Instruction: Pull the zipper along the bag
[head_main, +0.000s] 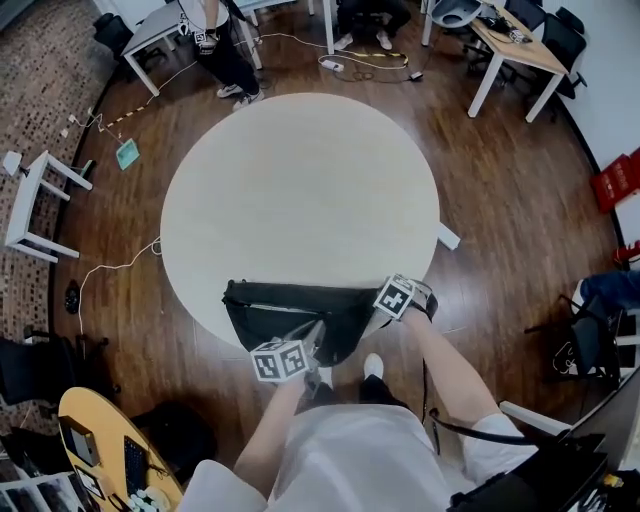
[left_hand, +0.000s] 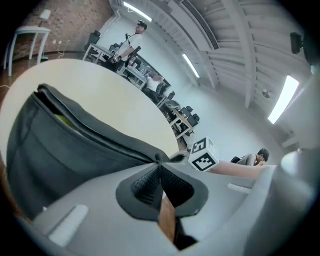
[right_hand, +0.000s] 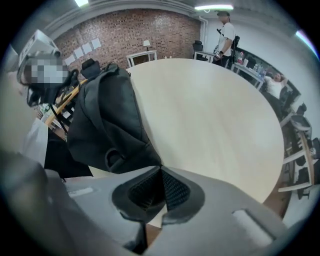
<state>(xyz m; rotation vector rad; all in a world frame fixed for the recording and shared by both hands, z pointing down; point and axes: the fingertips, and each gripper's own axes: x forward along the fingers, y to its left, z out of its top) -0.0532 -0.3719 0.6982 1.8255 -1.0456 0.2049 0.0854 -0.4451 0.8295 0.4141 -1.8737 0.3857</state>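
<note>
Pinching the small zipper pull (left_hand: 158, 159), the shut left claw (left_hand: 158, 166) is risking slipping off it while the right claw (right_hand: 161, 169) is clamping a corner of the bag (head_main: 290, 315) at the bench (head_main: 300, 190) edge.

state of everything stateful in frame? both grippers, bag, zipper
left gripper: shut on the zipper pull, where the zipper's two edges meet
right gripper: shut on the bag's end fabric
bag: lying at the near edge of the table, held by both grippers
zipper: open, gaping along its visible length
</note>
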